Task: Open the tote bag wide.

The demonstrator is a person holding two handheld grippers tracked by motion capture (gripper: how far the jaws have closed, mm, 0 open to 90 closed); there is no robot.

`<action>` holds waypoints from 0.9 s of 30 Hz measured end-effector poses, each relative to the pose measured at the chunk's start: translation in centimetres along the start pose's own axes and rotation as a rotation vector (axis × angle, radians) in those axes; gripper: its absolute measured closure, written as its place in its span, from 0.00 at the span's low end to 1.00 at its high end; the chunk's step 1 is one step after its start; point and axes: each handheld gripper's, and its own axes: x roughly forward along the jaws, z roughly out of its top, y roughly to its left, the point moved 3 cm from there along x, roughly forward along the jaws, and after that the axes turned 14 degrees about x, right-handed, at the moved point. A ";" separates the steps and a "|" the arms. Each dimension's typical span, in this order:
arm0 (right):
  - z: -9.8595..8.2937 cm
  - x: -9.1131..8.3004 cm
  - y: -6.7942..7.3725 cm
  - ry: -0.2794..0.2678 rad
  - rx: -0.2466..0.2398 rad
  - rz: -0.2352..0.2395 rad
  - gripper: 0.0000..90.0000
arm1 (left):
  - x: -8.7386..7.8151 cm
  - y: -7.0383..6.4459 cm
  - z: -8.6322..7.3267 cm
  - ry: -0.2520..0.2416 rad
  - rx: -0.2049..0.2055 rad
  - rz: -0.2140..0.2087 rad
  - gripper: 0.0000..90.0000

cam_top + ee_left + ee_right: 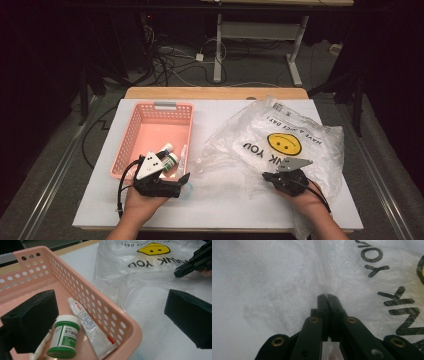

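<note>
In the high view, a pink basket (150, 131) sits at the table's left and a clear plastic bag (280, 135) with a smiley print lies crumpled at the right, presumably so things can pass from one to the other. The left gripper (181, 181) hovers by the basket's near corner; the right gripper (270, 176) rests on the bag's near edge. In the left gripper view, the jaws stand wide apart and empty above the basket (110, 312), where a green-capped jar (64, 338) and a tube (90, 326) lie side by side, likely the next picks. In the right gripper view, the jaws are pressed together on a fold of the bag (274, 285), seemingly holding it steady.
</note>
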 end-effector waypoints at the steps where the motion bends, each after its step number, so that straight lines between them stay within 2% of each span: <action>1: 0.1 -0.1 0.0 -0.012 0.006 0.001 1.00 | 0.0 0.0 0.0 0.000 -0.002 -0.001 0.00; 9: 0.7 -1.2 -0.2 -0.108 0.033 -0.006 1.00 | 0.0 -0.1 0.0 -0.005 -0.007 -0.009 0.00; 11: 0.9 -1.5 -0.1 -0.135 0.054 0.007 1.00 | 0.0 -0.1 0.1 -0.013 -0.010 -0.014 0.00; 19: 3.0 -1.9 0.7 -0.233 0.066 -0.014 1.00 | -0.1 -0.4 0.3 -0.021 -0.005 -0.025 0.00; 22: 3.9 -2.1 0.8 -0.253 0.065 -0.032 1.00 | -0.1 -0.3 0.2 -0.023 -0.009 -0.022 0.00; 27: 5.2 -1.9 0.7 -0.254 0.057 -0.050 1.00 | -0.3 -0.1 0.3 -0.029 -0.017 -0.014 0.00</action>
